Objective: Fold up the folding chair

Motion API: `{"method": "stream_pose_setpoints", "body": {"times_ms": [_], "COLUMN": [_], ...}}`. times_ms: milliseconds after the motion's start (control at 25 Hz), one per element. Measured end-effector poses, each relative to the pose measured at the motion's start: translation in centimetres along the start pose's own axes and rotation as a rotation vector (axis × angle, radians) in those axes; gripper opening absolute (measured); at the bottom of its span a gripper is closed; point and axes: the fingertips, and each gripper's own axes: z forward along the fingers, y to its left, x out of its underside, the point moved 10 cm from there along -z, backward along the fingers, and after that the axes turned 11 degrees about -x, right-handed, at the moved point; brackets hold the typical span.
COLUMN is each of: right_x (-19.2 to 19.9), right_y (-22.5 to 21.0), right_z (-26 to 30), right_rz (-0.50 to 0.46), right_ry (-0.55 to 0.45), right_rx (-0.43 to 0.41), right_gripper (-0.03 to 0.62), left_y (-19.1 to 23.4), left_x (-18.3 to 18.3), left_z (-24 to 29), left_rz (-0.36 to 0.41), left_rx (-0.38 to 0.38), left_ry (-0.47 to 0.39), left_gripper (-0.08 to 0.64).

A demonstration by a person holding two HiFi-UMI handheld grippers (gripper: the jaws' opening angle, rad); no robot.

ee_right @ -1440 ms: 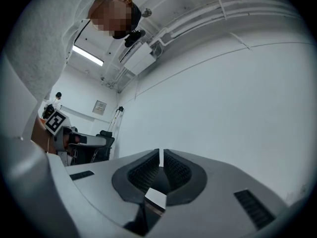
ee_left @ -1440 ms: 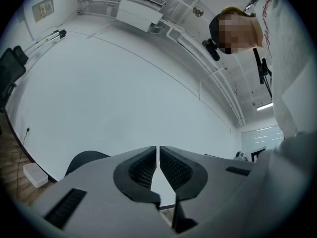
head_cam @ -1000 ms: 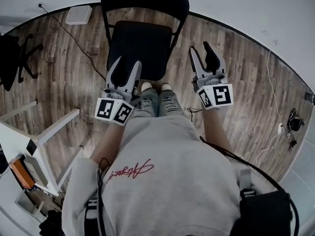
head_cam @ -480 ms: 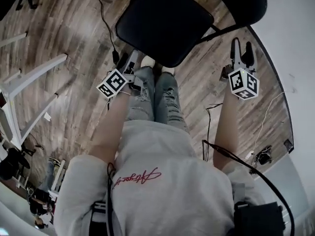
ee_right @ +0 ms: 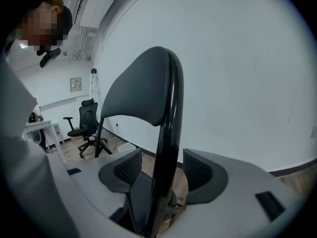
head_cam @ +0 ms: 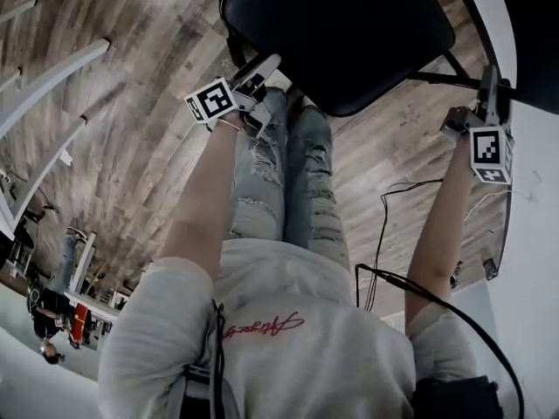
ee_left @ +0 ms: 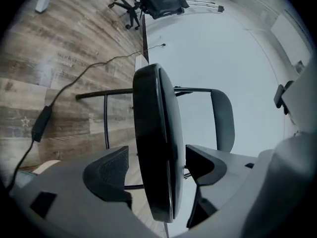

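The black folding chair stands open, its seat (head_cam: 341, 33) at the top of the head view. My left gripper (head_cam: 262, 66) reaches the seat's near left edge. In the left gripper view the seat (ee_left: 156, 133) runs edge-on between the jaws of the left gripper (ee_left: 156, 170), which have just been opening, with gaps on both sides. My right gripper (head_cam: 487, 75) is at the chair's right side. There its jaws have just been opening too. The right gripper (ee_right: 161, 170) straddles the black frame tube (ee_right: 168, 133) under the backrest (ee_right: 138, 93), and the pads stand clear of it.
My legs (head_cam: 288, 173) stand close against the seat's front. White table legs (head_cam: 52, 72) lie to the left and a cable (head_cam: 383, 225) runs over the wood floor on the right. A white wall (ee_right: 247, 73) is behind the chair, and an office chair (ee_left: 161, 1) stands farther off.
Both grippers have dropped from above the seat to the chair. The left has rolled and now spans the seat edge; the right has come round the frame tube. Both jaws stand wider.
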Motion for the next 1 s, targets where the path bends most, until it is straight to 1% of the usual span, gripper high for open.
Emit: {"method": "stream_pose_setpoints", "body": {"times_ms": [80,160,320,400,440,480,520,640,720,760,880,1000], "right_x": [0.2,0.1,-0.2,-0.4,-0.4,-0.5,-0.5,-0.6,-0.7,-1.0,-2.8,-4.3], "right_y": [0.1,0.0,-0.3,-0.4,-0.5,-0.7,-0.8,-0.6,-0.5,-0.5,-0.7,-0.9], "right_z": [1.0,1.9,3.4,3.7,3.5,3.3,3.2,3.0,3.1,3.1,3.1,2.9], "right_rz": [-0.011,-0.016,-0.001,0.004,0.013,0.026,0.041,0.058,0.058,0.062,0.08,0.075], "right_ry": [0.006,-0.006,-0.065,-0.102,-0.115,-0.12,-0.119,-0.105,-0.098,-0.099,-0.112,-0.129], "right_rx": [-0.016,-0.023,-0.036,-0.019,-0.009,-0.004,0.0,0.031,0.047,0.046,0.054,0.082], "right_gripper": [0.242,0.242,0.241,0.239,0.226,0.132,0.065,0.045,0.015,0.015,0.015,0.015], "left_y": [0.3,0.3,0.2,-0.3,-0.7,-1.2,-1.6,-1.8,-2.2,-2.9,-6.7,-11.2], "left_x": [0.3,0.1,-0.3,-0.5,-0.5,-0.6,-0.5,-0.2,-0.2,-0.4,-1.4,-2.3], "left_z": [1.0,2.0,3.7,4.3,4.6,4.9,5.0,4.8,4.7,4.7,5.2,5.3], "left_rz": [-0.012,0.001,0.005,0.011,0.009,-0.005,-0.027,-0.07,-0.085,-0.083,-0.05,-0.064], "left_rx": [0.052,0.097,0.192,0.234,0.247,0.245,0.222,0.135,0.105,0.098,0.063,-0.045], "left_ry": [0.029,0.054,0.114,0.125,0.122,0.114,0.107,0.089,0.082,0.078,0.063,0.071], "left_gripper": [0.357,0.357,0.357,0.356,0.354,0.337,0.312,0.305,0.305,0.305,0.305,0.304]}}
